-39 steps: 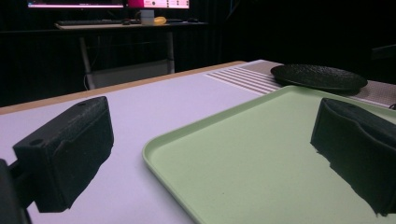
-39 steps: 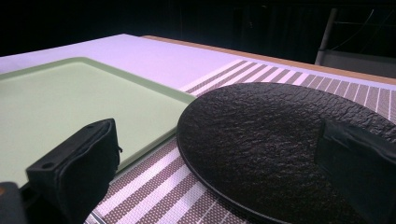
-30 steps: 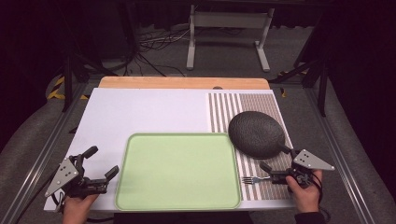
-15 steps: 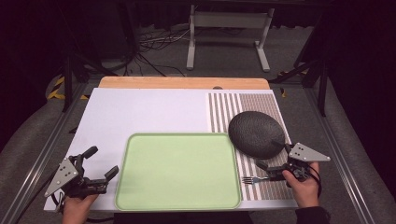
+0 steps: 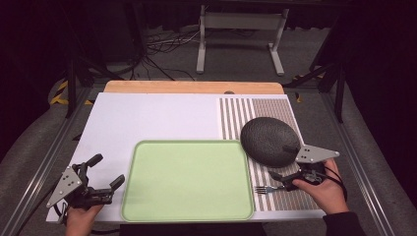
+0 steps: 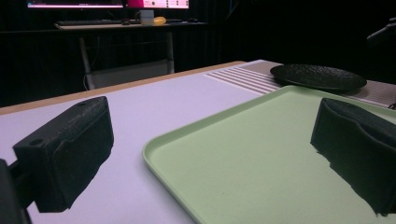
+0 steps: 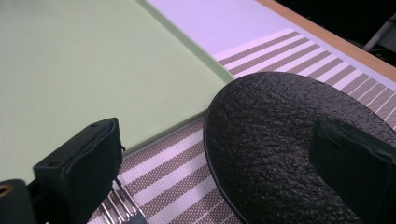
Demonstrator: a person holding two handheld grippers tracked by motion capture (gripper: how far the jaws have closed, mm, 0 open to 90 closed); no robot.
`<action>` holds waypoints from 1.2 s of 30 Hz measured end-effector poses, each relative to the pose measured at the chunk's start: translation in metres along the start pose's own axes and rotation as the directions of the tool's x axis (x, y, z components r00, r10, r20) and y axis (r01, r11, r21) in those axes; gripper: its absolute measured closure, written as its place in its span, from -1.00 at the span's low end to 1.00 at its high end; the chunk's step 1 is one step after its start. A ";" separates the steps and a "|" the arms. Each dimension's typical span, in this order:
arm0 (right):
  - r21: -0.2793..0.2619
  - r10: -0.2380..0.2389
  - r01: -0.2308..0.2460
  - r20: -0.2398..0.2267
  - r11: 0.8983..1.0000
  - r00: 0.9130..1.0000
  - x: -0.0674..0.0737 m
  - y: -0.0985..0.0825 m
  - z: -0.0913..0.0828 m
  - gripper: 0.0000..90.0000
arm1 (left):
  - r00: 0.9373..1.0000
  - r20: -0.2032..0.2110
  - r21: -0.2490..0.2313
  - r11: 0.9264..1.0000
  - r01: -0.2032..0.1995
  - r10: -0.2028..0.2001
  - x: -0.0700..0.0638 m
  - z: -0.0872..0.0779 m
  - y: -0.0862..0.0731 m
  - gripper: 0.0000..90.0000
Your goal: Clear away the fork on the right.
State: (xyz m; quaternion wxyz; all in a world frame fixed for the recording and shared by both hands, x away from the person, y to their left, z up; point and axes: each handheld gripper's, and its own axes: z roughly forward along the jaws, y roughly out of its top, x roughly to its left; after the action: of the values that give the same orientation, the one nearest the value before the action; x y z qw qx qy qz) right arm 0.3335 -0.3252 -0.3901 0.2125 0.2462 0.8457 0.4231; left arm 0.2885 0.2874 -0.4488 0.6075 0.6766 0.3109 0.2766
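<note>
A pale green tray (image 5: 187, 182) lies at the front middle of the white table. On the striped placemat (image 5: 280, 112) to its right rests a black textured plate (image 5: 268, 140), and a metal fork (image 5: 264, 189) lies in front of the plate. My right gripper (image 5: 282, 161) is open: one jaw is over the plate's near right edge, the other just above the fork. In the right gripper view, the plate (image 7: 273, 140) and the fork tines (image 7: 122, 206) lie between the open jaws. My left gripper (image 5: 109, 169) stands open beside the tray's left edge, with the tray (image 6: 261, 158) ahead of it.
A wooden strip (image 5: 194, 87) runs along the table's far edge. Beyond it are a grey carpeted floor, cables (image 5: 157, 46) and a metal stand (image 5: 239, 37). Metal frame rails (image 5: 351, 167) border the table on both sides.
My right gripper has shifted slightly left and away from me, and its far jaw now reaches over the plate's edge. The left gripper has stayed put.
</note>
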 end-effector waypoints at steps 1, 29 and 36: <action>0.010 -0.011 0.011 -0.003 1.000 1.000 0.000 0.002 -0.001 -0.93 | 1.000 0.000 0.000 1.000 0.000 0.000 0.000 0.000 0.000 -1.00; 0.328 -0.142 0.184 -0.148 0.927 0.979 -0.004 0.023 0.004 -0.90 | 1.000 -0.003 0.003 1.000 0.002 -0.002 -0.001 0.000 0.000 -1.00; 0.382 -0.159 0.213 -0.169 0.899 0.973 -0.005 0.025 0.007 -0.90 | 1.000 -0.005 0.001 1.000 0.005 -0.005 0.000 0.000 0.000 -1.00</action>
State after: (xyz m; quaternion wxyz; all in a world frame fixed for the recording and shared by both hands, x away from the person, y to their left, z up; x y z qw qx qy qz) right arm 0.3475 -0.3110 -0.3723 0.1404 0.1732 0.9459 0.2359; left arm 0.2882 0.2870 -0.4490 0.6073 0.6753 0.3143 0.2765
